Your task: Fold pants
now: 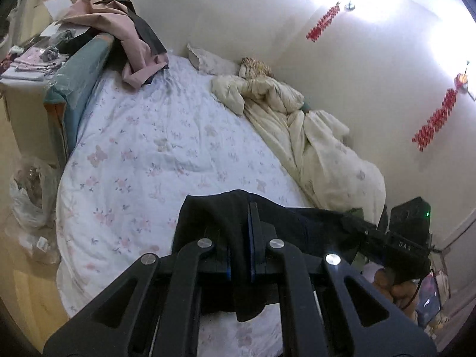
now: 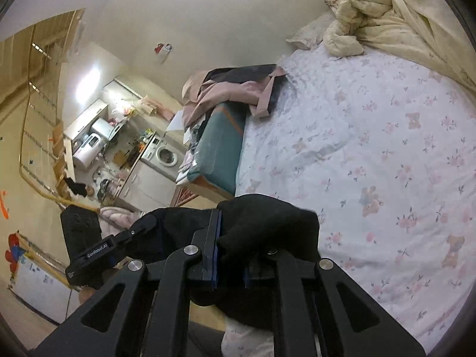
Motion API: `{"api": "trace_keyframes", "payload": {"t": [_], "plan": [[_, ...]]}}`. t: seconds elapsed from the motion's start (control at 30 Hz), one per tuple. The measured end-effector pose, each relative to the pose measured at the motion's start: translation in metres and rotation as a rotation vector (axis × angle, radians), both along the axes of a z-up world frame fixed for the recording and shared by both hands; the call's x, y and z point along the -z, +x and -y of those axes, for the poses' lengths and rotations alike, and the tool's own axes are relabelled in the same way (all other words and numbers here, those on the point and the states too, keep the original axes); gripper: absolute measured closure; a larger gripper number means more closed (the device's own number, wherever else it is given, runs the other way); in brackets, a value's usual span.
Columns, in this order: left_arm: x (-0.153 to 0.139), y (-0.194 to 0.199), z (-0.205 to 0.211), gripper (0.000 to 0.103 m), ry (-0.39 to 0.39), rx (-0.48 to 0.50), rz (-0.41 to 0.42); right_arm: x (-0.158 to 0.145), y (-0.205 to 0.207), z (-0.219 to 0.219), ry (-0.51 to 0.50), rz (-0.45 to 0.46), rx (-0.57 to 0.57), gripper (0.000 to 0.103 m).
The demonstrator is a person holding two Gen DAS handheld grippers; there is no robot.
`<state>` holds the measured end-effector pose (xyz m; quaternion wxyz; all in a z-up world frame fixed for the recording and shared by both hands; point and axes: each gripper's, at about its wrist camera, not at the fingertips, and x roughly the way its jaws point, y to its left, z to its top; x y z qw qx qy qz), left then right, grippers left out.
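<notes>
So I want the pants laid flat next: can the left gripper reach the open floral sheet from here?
Probably yes: the left gripper, shut on the black pants, hangs over the floral sheet, with nothing between them.

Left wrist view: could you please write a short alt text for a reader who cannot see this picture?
The left gripper is shut on black pants, held above the near edge of a bed with a white floral sheet. The right gripper holds the same pants further right. A cream duvet is bunched along the wall, and pink clothes lie on the headboard.
</notes>
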<state>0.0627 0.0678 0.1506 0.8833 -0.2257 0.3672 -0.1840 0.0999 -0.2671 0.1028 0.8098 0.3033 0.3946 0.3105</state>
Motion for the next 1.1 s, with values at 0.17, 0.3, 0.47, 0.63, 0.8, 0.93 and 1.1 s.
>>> {"api": "trace_keyframes", "payload": {"t": [0.17, 0.3, 0.47, 0.63, 0.8, 0.93, 1.1], "plan": [[0.036, -0.003, 0.002, 0.097, 0.047, -0.005, -0.048, 0.024, 0.001, 0.001, -0.053, -0.036, 0.001, 0.092], [0.109, -0.009, 0.009, 0.097, 0.083, 0.0, -0.232, 0.09, -0.006, -0.001, -0.127, -0.178, -0.013, 0.092], [0.213, -0.029, 0.028, 0.097, 0.19, 0.024, -0.497, 0.195, -0.033, -0.006, -0.261, -0.44, -0.069, 0.09], [0.293, -0.059, 0.029, 0.095, 0.295, 0.035, -0.738, 0.268, -0.07, 0.002, -0.463, -0.703, -0.084, 0.081], [0.276, -0.069, 0.009, 0.095, 0.382, -0.016, -0.736, 0.231, -0.078, 0.021, -0.53, -0.622, -0.07, 0.081], [0.245, -0.049, 0.025, 0.095, 0.408, -0.036, -0.558, 0.21, -0.055, 0.018, -0.497, -0.486, -0.067, 0.081], [0.284, -0.029, 0.068, 0.095, 0.39, 0.064, -0.605, 0.26, -0.035, -0.017, -0.539, -0.534, -0.139, 0.082]]}}
